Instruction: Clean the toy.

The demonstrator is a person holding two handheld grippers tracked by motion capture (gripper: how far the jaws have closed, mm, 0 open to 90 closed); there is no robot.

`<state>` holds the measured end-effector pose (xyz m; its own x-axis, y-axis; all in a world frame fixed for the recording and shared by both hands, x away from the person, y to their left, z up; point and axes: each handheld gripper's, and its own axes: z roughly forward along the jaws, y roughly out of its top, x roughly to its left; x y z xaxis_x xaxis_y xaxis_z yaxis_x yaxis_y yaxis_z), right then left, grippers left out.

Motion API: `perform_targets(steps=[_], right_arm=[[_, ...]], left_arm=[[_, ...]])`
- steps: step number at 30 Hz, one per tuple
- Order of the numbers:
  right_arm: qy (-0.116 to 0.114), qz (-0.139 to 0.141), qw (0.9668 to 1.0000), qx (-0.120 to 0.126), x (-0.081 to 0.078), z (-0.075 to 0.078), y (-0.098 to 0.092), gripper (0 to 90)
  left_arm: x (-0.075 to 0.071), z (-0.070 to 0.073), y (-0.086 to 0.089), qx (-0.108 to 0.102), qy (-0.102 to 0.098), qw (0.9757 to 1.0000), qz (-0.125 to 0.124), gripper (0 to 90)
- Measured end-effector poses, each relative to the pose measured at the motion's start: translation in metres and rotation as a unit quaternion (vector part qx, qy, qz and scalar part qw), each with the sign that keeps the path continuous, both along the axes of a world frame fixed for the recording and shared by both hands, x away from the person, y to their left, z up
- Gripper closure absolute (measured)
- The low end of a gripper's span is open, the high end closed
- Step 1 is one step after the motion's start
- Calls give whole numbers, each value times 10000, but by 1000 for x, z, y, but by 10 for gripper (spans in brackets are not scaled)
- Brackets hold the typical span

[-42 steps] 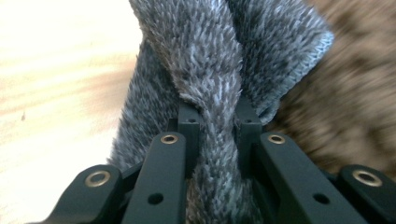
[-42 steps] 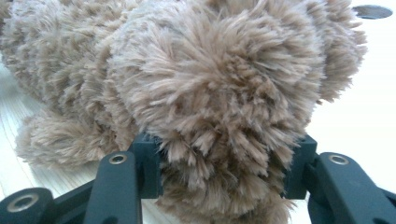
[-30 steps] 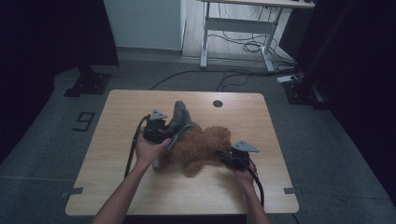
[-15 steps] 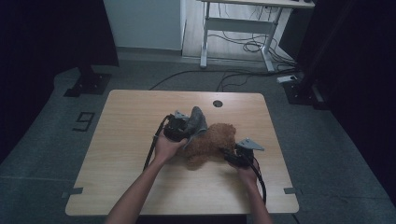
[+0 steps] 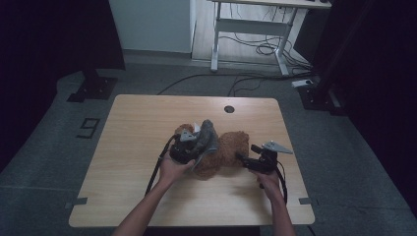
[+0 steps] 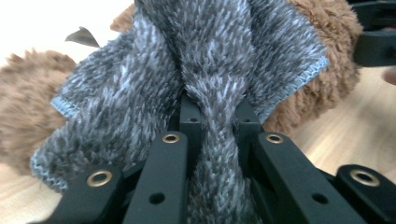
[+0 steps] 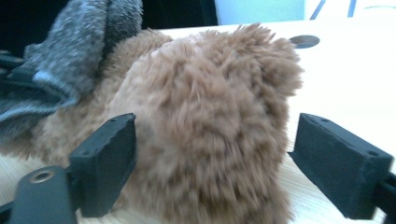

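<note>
A shaggy brown plush toy [image 5: 228, 153] lies slumped near the middle of the wooden table, its fur thick and tufted. A grey knitted cloth [image 5: 206, 140] with a stitched hem, flecked light and dark, is draped over the toy's left side, bunched into a ridge at its middle and rising above the fur, touching it.
</note>
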<state>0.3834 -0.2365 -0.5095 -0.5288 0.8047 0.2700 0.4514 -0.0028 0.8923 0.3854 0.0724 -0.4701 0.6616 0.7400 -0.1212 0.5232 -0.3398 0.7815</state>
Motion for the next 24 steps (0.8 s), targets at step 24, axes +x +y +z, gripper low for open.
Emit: perform_targets(steps=[24], right_arm=[[-124, 444, 9984, -342, -2, -22, 23, 327]], left_arm=[[-21, -8, 8, -522, 126, 9983, -216, 781]])
